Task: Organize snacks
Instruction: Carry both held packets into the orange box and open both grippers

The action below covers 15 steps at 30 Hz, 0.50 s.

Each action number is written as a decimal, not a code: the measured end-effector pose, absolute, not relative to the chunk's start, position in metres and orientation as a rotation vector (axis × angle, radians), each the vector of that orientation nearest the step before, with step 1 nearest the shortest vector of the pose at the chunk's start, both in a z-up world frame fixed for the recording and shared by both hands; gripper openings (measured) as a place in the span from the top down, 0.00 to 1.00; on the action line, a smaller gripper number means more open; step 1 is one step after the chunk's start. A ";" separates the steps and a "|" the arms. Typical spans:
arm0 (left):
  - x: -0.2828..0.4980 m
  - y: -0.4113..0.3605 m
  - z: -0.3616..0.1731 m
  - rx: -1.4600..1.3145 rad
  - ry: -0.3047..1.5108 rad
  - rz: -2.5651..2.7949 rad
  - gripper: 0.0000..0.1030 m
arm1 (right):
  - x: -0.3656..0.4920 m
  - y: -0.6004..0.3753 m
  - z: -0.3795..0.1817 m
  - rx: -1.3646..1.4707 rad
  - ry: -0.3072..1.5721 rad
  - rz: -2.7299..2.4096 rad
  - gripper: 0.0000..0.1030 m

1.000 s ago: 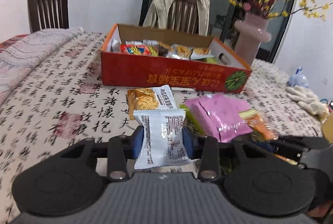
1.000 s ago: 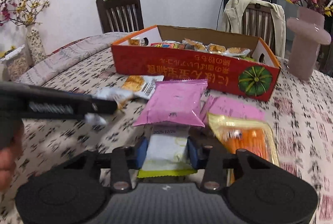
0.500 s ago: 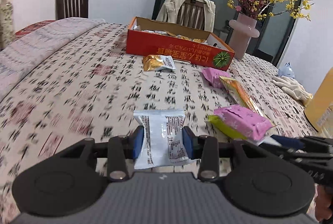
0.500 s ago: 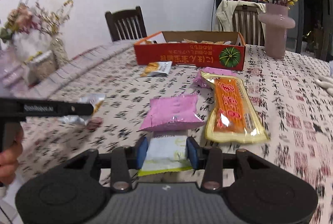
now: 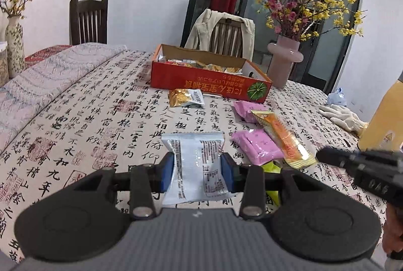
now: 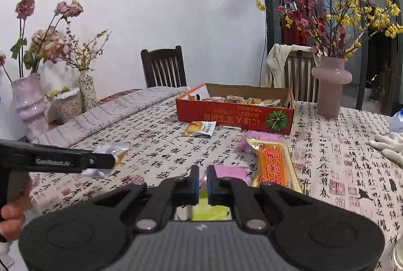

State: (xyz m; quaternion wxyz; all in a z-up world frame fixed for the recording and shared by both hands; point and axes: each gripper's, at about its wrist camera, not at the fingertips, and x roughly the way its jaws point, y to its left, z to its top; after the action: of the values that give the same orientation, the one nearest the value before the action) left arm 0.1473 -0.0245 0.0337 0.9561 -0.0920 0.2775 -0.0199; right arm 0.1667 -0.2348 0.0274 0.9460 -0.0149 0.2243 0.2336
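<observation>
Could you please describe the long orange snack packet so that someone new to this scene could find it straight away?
Start at the red cardboard box on the calligraphy tablecloth. Nearer the camera than its pumpkin-printed end lies the long orange packet, overlapping a pink packet. It alone is a narrow strip with gold edges; its neighbours are short, pink pouches.

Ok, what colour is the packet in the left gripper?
White and silvery with black print; the snack packet shows best in the left wrist view.
</observation>
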 end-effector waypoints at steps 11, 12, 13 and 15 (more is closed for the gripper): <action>0.169 -0.020 0.002 -0.210 0.659 -0.063 0.60 | 0.194 -0.228 -0.037 -0.012 0.658 0.495 0.40; 0.170 -0.021 0.001 -0.208 0.661 -0.067 0.60 | 0.197 -0.224 -0.041 -0.025 0.662 0.489 0.41; 0.171 -0.021 0.000 -0.208 0.665 -0.071 0.60 | 0.199 -0.221 -0.045 -0.036 0.668 0.485 0.46; 0.176 -0.019 0.000 -0.219 0.677 -0.080 0.60 | 0.202 -0.216 -0.049 -0.053 0.675 0.477 0.65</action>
State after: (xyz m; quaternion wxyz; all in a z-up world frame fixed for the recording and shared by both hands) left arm 0.1756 -0.0187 -0.0004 0.9367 -0.1071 0.3311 -0.0392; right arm 0.2020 -0.2158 -0.0487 0.9155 -0.0259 0.3277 0.2317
